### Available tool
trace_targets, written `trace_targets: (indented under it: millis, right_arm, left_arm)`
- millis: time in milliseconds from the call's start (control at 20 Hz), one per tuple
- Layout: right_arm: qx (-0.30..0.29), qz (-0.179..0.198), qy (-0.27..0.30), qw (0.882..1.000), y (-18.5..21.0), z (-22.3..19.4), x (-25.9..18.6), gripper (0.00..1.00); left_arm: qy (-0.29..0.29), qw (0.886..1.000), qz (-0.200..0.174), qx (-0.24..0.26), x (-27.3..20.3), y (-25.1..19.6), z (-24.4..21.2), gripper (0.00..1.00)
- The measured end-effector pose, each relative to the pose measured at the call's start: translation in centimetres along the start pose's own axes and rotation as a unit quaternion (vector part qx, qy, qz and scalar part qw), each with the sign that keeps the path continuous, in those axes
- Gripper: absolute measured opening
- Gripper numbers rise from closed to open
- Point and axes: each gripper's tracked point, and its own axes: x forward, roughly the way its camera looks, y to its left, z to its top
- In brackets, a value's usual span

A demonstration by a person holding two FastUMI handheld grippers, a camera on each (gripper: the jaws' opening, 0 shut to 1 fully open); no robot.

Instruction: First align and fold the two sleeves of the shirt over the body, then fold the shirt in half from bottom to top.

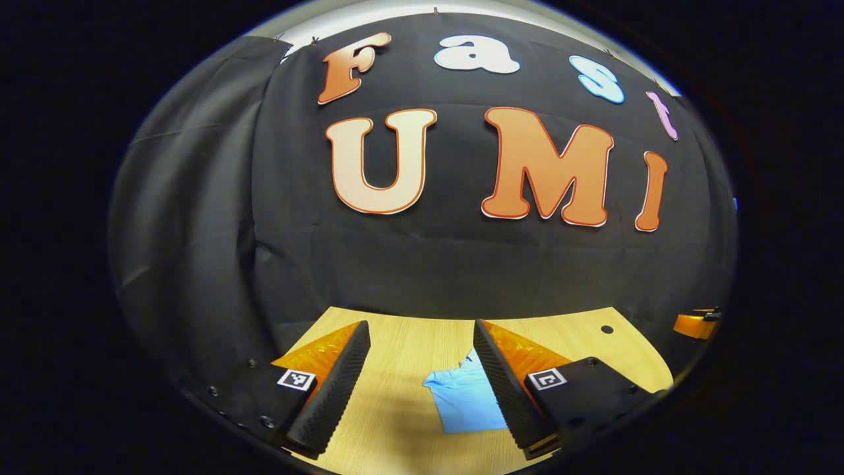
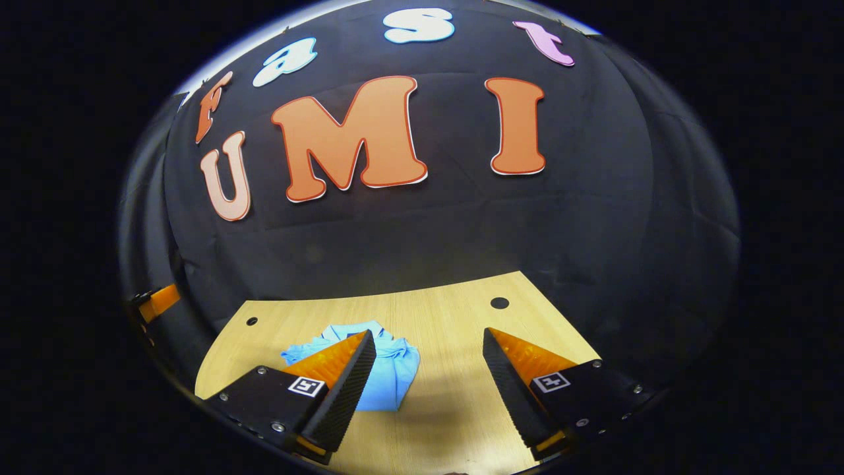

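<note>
Two hand-held grippers, left (image 1: 422, 343) and right (image 2: 430, 348), fingers apart, above folded blue shirt (image 2: 389, 376) on wooden table (image 2: 448, 316)

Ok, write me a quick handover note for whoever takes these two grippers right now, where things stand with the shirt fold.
Left gripper: open, holding nothing, above the table.
Right gripper: open, holding nothing, also above the table.
Shirt: light blue, lying on the wooden table as a small compact shape, between the two grippers; in the left gripper view it sits partly behind that gripper's right finger.
Done: the shirt looks folded already; no sleeve sticks out that I can see, though the fingers hide part of it.
Left: probably nothing but a check that the edges line up. Neither gripper touches the shirt.
</note>
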Motion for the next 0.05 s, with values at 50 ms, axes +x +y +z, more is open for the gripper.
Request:
trace_targets:
  millis: [50]
  right_arm:
    - [0.001, 0.002, 0.002, 1.0, 0.07, -0.15, -0.14, 0.99]
  left_arm:
    - [-0.001, 1.0, -0.001, 0.005, 0.15, -1.17, 0.08, 1.0]
